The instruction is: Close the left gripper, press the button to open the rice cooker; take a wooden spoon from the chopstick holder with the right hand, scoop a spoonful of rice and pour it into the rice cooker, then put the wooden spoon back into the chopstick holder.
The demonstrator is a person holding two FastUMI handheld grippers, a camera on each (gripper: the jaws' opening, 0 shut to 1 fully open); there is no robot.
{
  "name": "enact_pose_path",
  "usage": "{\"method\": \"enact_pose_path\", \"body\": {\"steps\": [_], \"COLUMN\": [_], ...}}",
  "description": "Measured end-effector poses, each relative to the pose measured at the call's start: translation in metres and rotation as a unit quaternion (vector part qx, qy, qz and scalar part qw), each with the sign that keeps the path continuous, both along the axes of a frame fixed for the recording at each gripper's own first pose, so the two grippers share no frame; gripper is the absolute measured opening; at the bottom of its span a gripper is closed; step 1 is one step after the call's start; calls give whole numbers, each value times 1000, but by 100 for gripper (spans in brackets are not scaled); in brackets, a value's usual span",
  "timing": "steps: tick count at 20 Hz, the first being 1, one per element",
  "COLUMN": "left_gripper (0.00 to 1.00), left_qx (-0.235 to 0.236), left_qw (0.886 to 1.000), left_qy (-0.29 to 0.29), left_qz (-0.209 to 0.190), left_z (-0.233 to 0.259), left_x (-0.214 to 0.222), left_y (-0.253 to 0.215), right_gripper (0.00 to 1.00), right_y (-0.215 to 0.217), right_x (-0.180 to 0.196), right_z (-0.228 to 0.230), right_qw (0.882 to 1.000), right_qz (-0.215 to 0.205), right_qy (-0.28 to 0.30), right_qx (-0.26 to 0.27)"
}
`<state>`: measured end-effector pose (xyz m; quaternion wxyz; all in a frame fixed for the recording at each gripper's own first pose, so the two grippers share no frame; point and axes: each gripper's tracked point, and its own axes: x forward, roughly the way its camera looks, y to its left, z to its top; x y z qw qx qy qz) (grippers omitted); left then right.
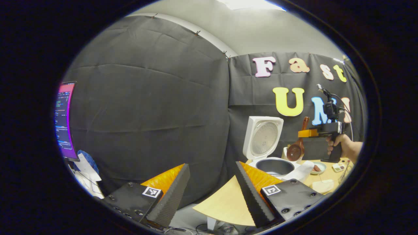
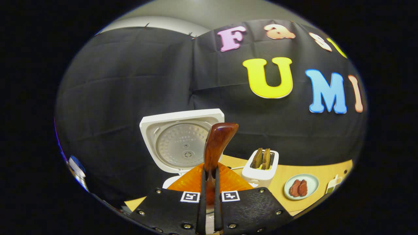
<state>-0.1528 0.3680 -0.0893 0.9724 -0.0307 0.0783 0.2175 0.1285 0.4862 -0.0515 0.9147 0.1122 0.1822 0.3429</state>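
Observation:
The white rice cooker (image 1: 263, 137) stands with its lid up, and its grey inner pot (image 1: 276, 166) is bare inside. My left gripper (image 1: 210, 192) is open with nothing between its fingers, low at the table's near left corner, short of the cooker. A hand holds my right gripper (image 1: 307, 133) above the table just right of the pot. It is shut on the handle of the brown wooden spoon (image 1: 296, 148), whose bowl hangs down. In the right gripper view the spoon handle (image 2: 217, 140) rises from my right gripper (image 2: 209, 182) in front of the open rice cooker lid (image 2: 183, 143).
A white toaster (image 2: 263, 168) with two slices of bread stands right of the cooker. A small plate (image 2: 300, 186) with pieces of meat lies further right on the wooden table (image 1: 228, 202). A lit monitor (image 1: 63, 120) hangs at the far left.

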Motion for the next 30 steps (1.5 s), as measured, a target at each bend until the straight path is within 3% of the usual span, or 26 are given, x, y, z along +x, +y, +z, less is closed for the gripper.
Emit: {"method": "enact_pose_path", "body": {"steps": [3, 7, 8, 10, 12, 13, 15, 19, 20, 29, 30], "left_gripper": [96, 92, 100, 100, 100, 91, 100, 100, 96, 96, 100], "left_qx": [6, 8, 9, 11, 12, 11, 8, 4, 4, -1, -2], "left_qw": [1000, 999, 999, 998, 997, 997, 996, 993, 993, 987, 987], "left_qy": [-8, -22, -25, -31, -36, -38, -41, -46, -45, -48, -48], "left_qz": [-19, -40, -44, -54, -67, -72, -84, -107, -113, -151, -156], "left_z": [9, 25, 29, 35, 42, 42, 44, 50, 51, 61, 63], "left_x": [13, 35, 40, 50, 64, 69, 78, 93, 96, 119, 122], "left_y": [-11, -27, -31, -42, -59, -67, -85, -122, -130, -208, -216], "right_gripper": [10, 10, 10, 10, 10, 10, 10, 10, 10, 10, 10], "right_y": [-32, -84, -97, -122, -149, -163, -190, -241, -252, -363, -377], "right_x": [6, 17, 19, 22, 24, 26, 29, 32, 32, 33, 32], "right_z": [13, 21, 21, 22, 21, 21, 18, 15, 13, -14, -16], "right_qw": [998, 994, 993, 991, 989, 988, 986, 981, 980, 968, 966], "right_qz": [-30, -73, -83, -102, -118, -126, -143, -173, -180, -241, -246], "right_qy": [32, 41, 42, 45, 46, 46, 48, 51, 51, 58, 61], "right_qx": [48, 68, 70, 75, 75, 73, 70, 71, 69, 48, 47]}}
